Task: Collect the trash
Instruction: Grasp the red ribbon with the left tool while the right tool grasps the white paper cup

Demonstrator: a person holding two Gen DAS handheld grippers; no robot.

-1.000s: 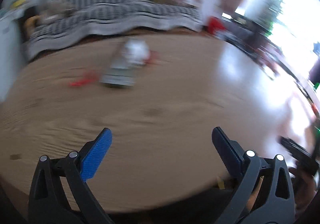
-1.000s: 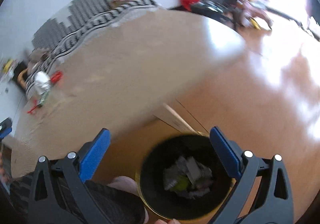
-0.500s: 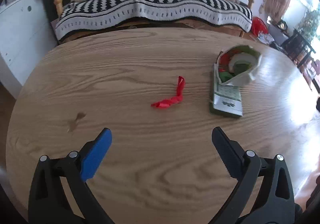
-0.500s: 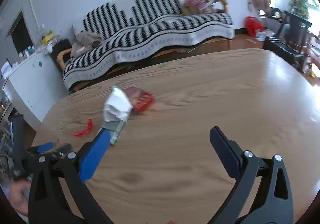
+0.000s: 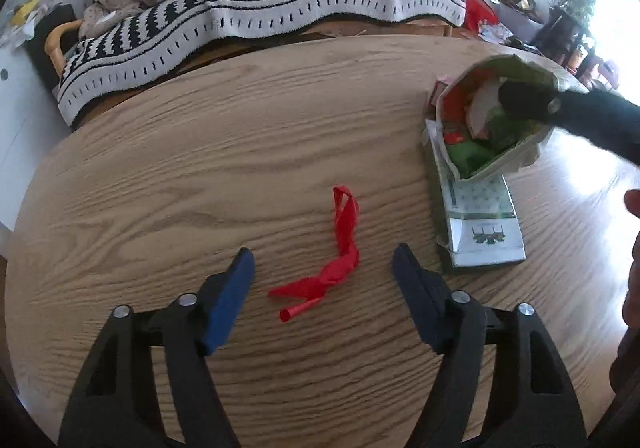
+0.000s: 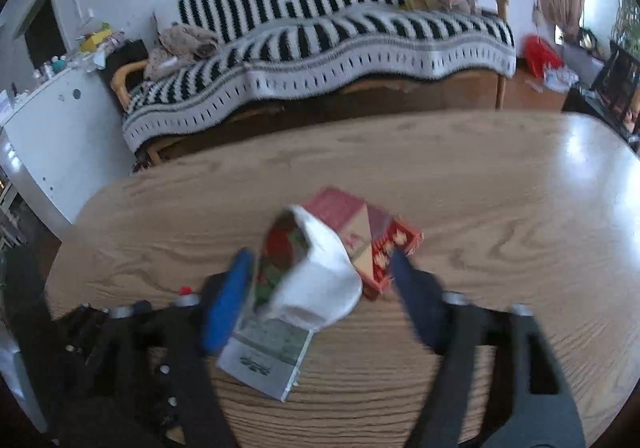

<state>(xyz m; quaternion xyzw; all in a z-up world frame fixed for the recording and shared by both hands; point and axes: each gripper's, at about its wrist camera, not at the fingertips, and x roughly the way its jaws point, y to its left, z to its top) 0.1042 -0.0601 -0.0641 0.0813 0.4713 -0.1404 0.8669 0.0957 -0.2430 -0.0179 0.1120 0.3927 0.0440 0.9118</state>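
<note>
Landmark: the round wooden table, which carries all the trash.
Left gripper: held low over the near part of the table, jaws apart and just been closing; nothing is pinched.
Red wrapper strip: lies on the table in the gap between the blue pads, touching neither as far as the left wrist view shows.
Strip's long axis: runs from a looped end farther out on the table to a twisted tail near the gripper, bending leftward at the tail.
Right gripper: over the middle of the table, jaws apart and just been closing around the white paper bag; blur hides whether the pads touch it.
Bag: slumped on its side, its open mouth showing red and green scraps.
Flat carton: lies flat on the table under the bag, long axis running away from the camera.
Red box: on the table just behind the bag.
</note>
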